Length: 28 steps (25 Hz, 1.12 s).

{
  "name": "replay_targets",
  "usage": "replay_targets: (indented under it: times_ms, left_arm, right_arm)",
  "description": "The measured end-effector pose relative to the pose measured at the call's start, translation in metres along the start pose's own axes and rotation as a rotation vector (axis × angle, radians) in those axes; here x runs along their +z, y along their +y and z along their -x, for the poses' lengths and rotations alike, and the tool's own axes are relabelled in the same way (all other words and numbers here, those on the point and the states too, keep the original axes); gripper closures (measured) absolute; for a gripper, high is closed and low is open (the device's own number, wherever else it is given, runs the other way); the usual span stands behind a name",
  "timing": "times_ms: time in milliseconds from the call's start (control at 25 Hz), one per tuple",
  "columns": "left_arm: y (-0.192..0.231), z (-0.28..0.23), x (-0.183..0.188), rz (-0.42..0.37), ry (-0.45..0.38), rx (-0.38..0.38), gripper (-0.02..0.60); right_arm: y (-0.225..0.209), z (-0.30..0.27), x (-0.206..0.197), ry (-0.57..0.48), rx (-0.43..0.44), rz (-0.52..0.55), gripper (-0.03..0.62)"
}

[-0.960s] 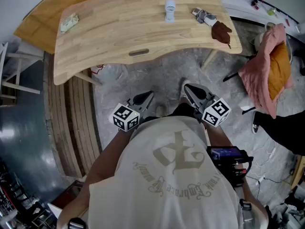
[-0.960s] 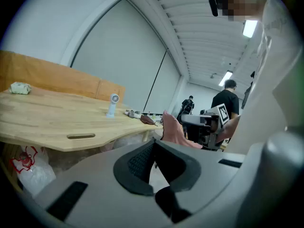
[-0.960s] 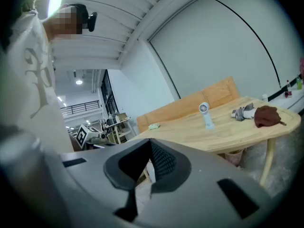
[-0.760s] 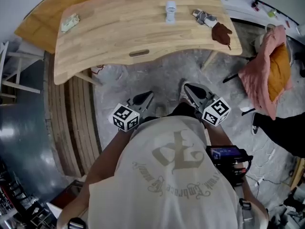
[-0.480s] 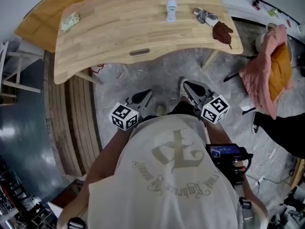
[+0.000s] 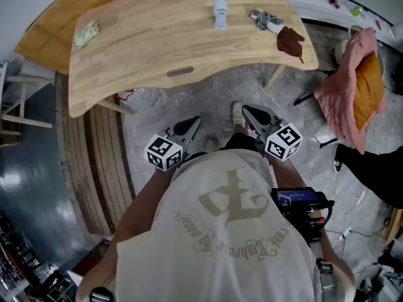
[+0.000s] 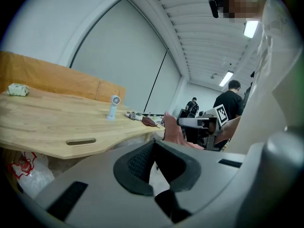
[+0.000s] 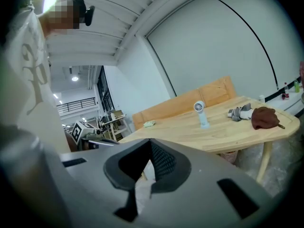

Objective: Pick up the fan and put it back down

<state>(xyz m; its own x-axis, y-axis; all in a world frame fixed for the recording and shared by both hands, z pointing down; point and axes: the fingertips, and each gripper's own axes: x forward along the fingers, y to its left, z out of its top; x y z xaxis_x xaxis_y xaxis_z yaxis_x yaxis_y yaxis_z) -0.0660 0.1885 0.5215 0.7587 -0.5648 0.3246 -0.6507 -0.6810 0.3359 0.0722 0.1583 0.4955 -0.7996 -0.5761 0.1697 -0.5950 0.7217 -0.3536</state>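
1. Little has moved since a second ago. Both grippers hang in front of the person's chest as before, the right one a shade nearer the table (image 6: 157,49), and the whole scene has slid slightly in the head view.
2. At the table's left end lies a small pale packet (image 6: 87,34), well away from everything else.
3. The left gripper (image 6: 192,126) is held over the floor, short of the table edge. Its jaws are pressed together with nothing between them, as its own view confirms.
4. The fan (image 6: 220,12) stands upright on its base on the far half of the table. It lies roughly ahead of the gap between the two grippers and well apart from both, with neither one touching it.
5. It looks like a small hand fan of hard plastic, so it is probably light, stiff and a little top-heavy, and easily knocked over. The slim handle below the round head seems the best place to grip; the grille is likely the weakest part.
6. The right gripper (image 6: 249,112) is also over the floor, its jaws closed and empty.
7. Right of the fan lie a grey-and-white object (image 6: 266,20) and a brown cloth (image 6: 291,41), near the table's right edge.
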Motion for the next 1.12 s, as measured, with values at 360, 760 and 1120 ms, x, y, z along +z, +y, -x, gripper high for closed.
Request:
replay_targets:
  times_ms: [360,760,1120]
  left_arm:
    - [0.021,-0.009,0.009,0.022,-0.009,0.05,0.572]
    - [0.045,-0.037,0.031,0.06,-0.03,0.11,0.572]
    - [0.063,-0.068,0.05,0.08,-0.018,0.137,0.572]
  right_arm:
    - [-0.021,-0.024,0.009,0.025,0.035,0.002,0.58]
    - [-0.062,-0.053,0.026,0.077,0.083,-0.006,0.579]
    - [-0.102,-0.074,0.042,0.103,0.101,-0.034,0.579]
